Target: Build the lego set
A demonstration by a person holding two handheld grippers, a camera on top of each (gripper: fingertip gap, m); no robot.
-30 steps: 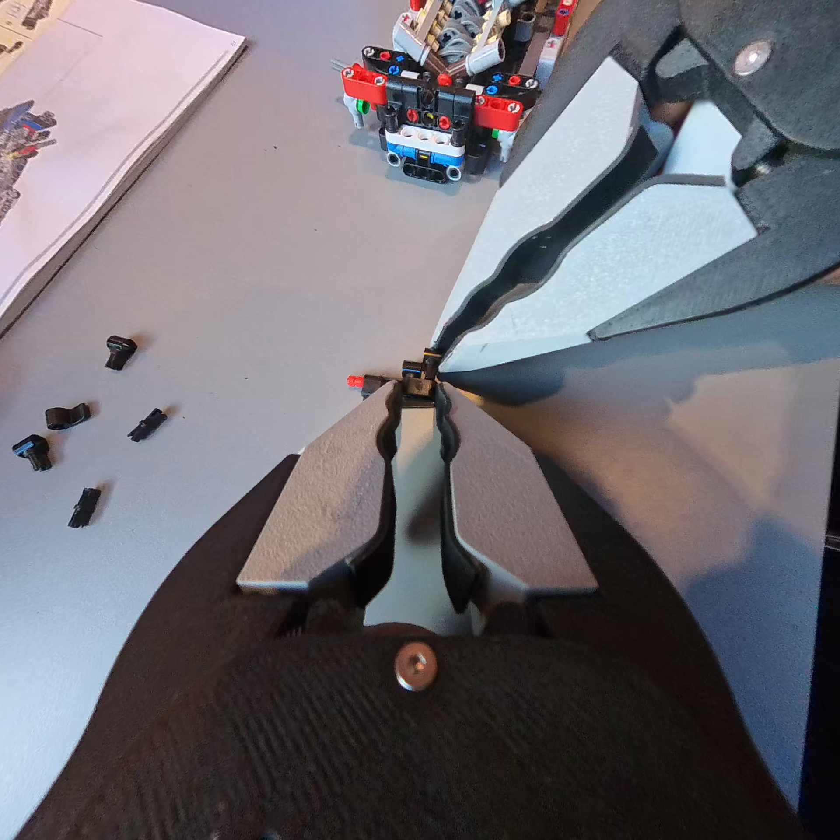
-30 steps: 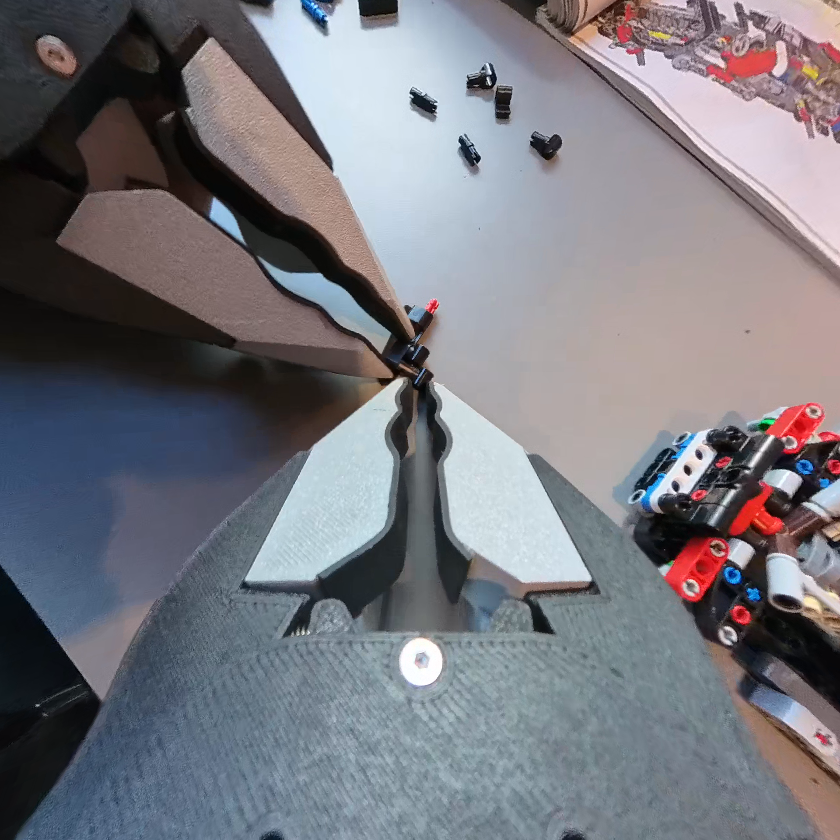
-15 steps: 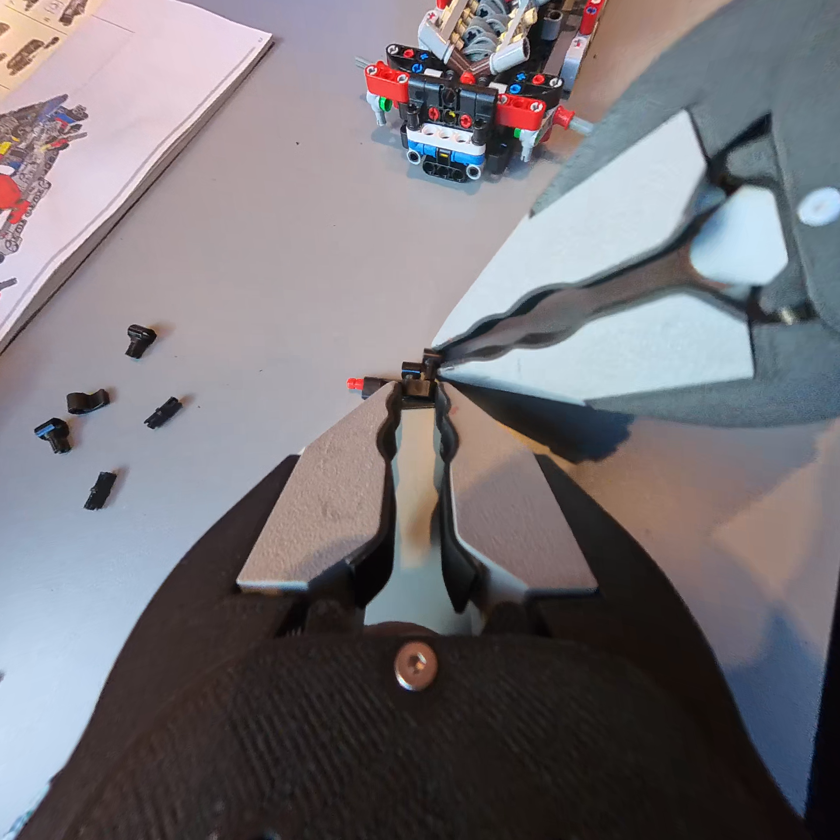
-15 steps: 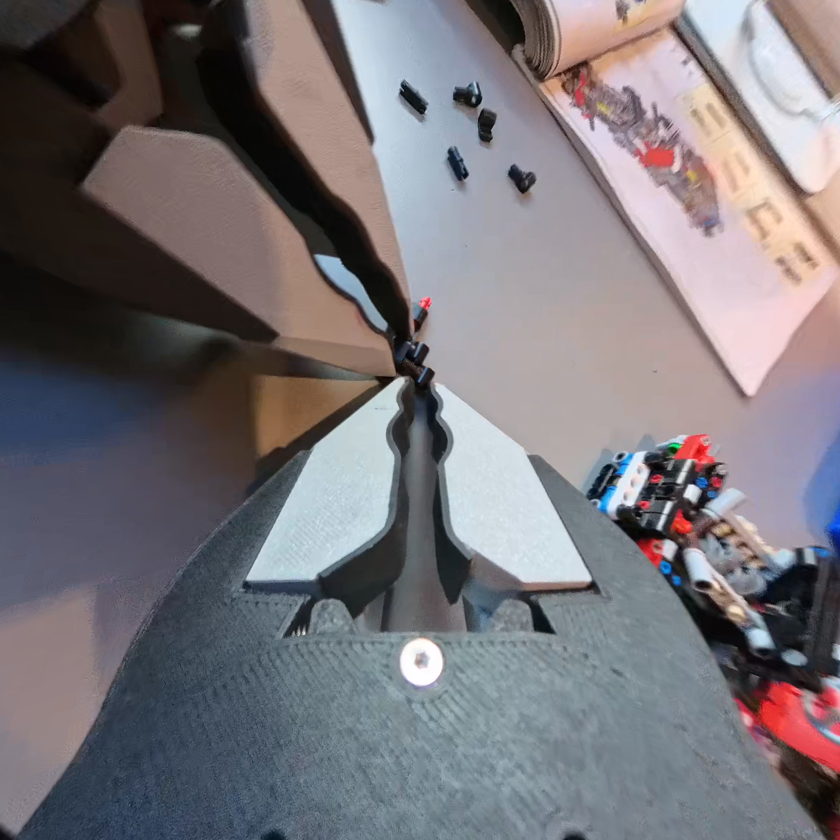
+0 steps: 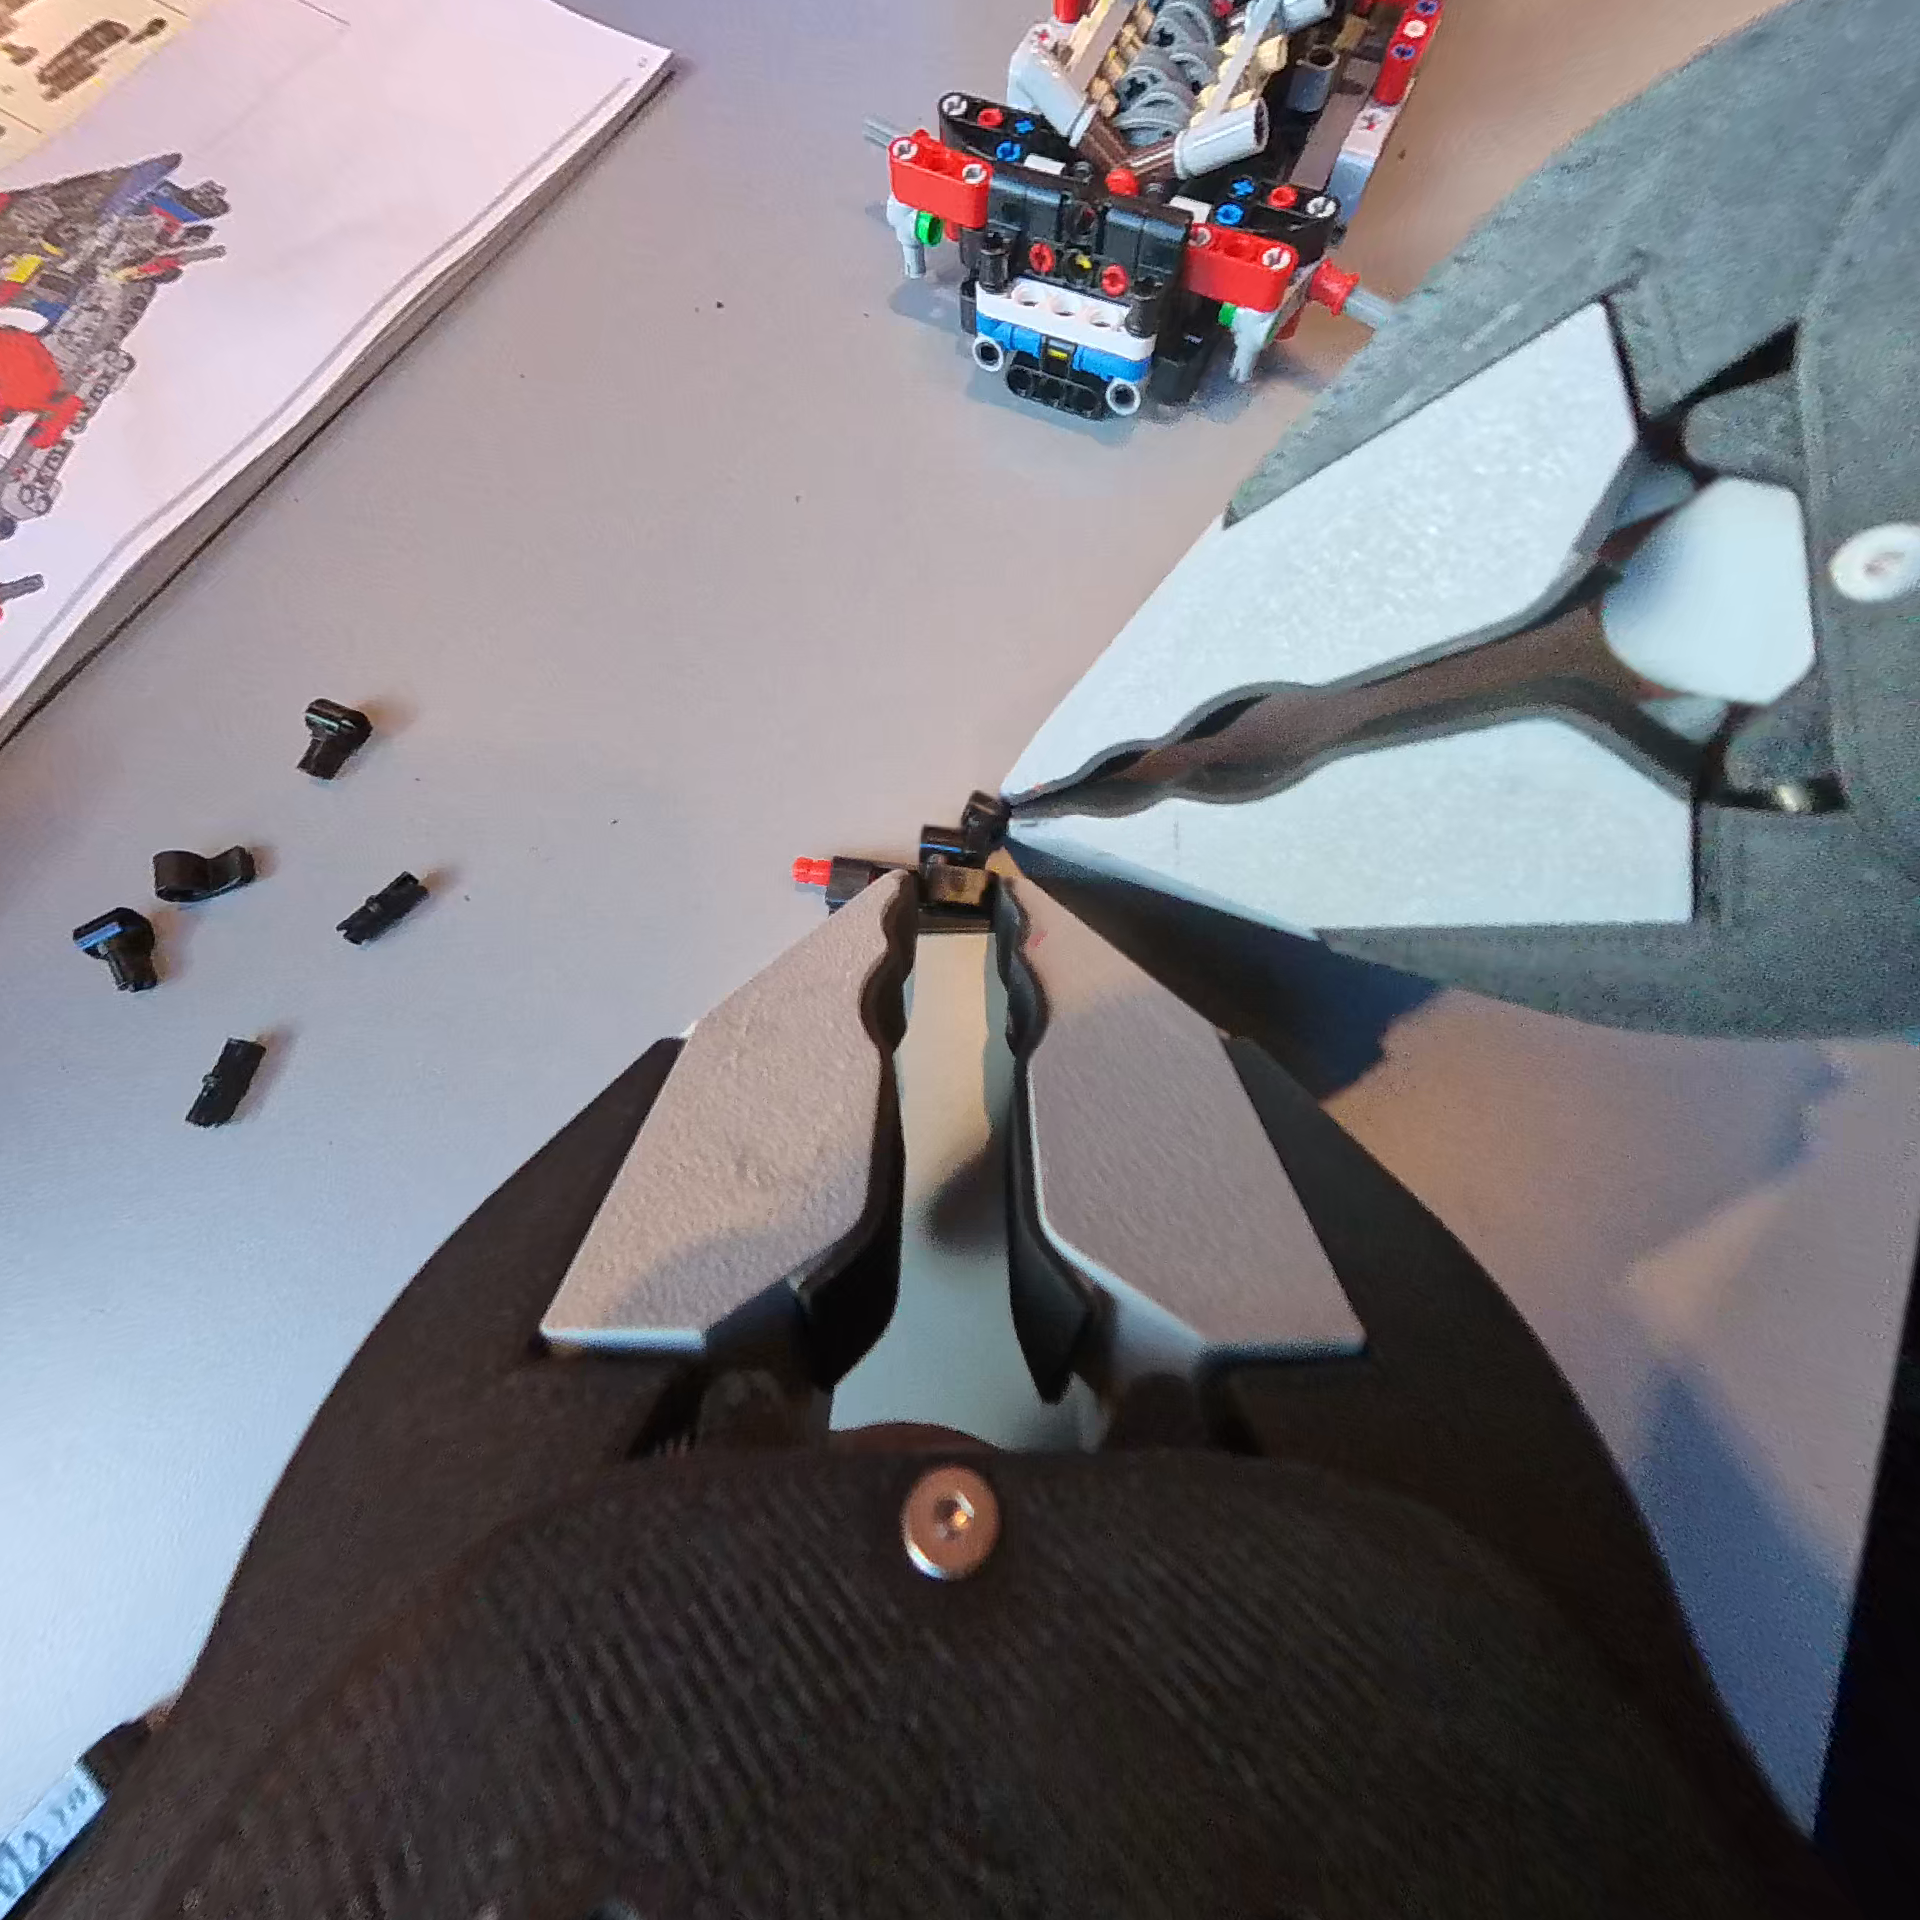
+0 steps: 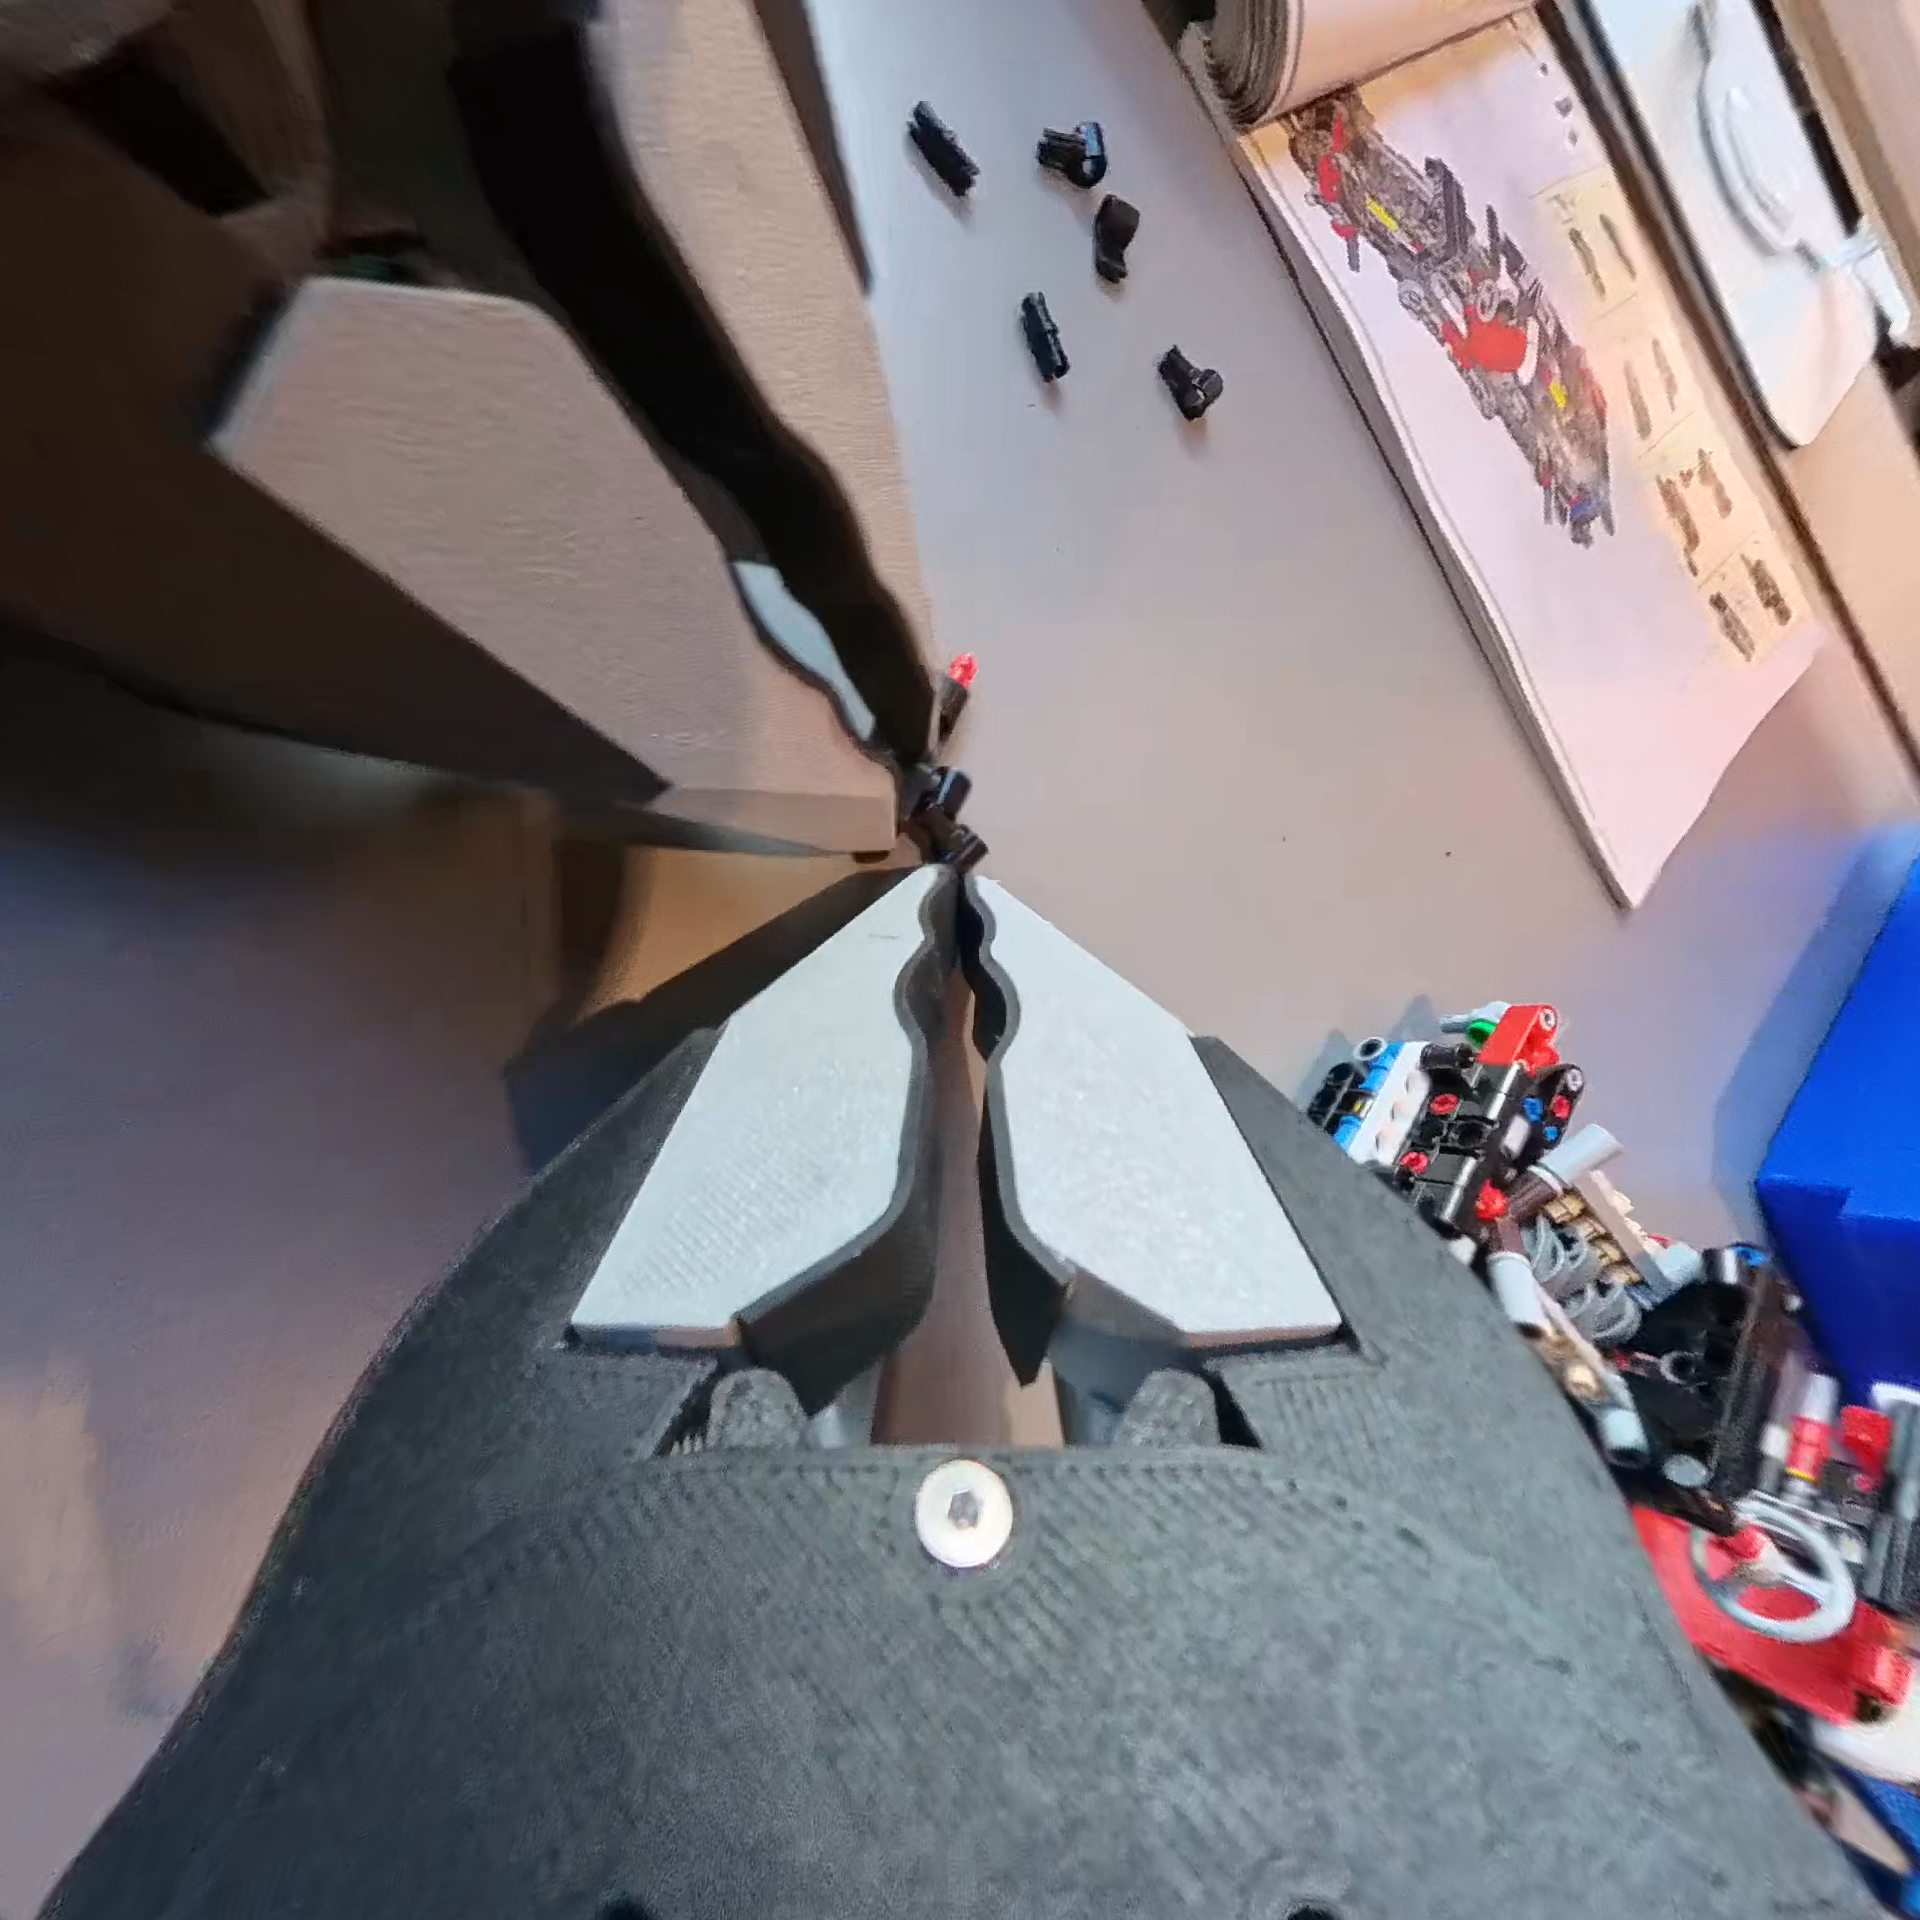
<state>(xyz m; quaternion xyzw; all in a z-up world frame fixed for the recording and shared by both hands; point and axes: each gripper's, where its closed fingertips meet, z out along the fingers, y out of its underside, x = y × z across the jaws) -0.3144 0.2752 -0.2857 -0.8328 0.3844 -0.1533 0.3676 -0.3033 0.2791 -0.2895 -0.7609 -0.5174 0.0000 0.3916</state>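
My grey table (image 5: pixel 644 582) stretches under everything. Across its far left side lies the open instruction booklet (image 5: pixel 260 260), its pages showing coloured drawings of the model; in my right wrist view the booklet (image 6: pixel 1538 436) runs along the upper right. A blue box (image 6: pixel 1860 1122) sits at the right edge of that view, just beyond the model.

The half-built lego model (image 5: pixel 1122 239), a block of black, red, white and blue beams with grey and tan parts on top, stands at the far side of the table, well apart from my grippers. In the right wrist view the model (image 6: pixel 1538 1174) lies to the lower right.

My left gripper (image 5: pixel 954 891) is clenched on a small black connector assembly (image 5: pixel 951 868), from which a short piece with a red pin tip (image 5: pixel 805 869) sticks out to the left. My right gripper (image 6: pixel 961 878) comes in from the right, its fingers pressed nearly together on a small black pin (image 6: pixel 951 831) at the top of that same assembly, so the two sets of tips almost touch.

Five loose black connector pieces (image 5: pixel 208 873) lie scattered on the table to the left, near the booklet's edge.
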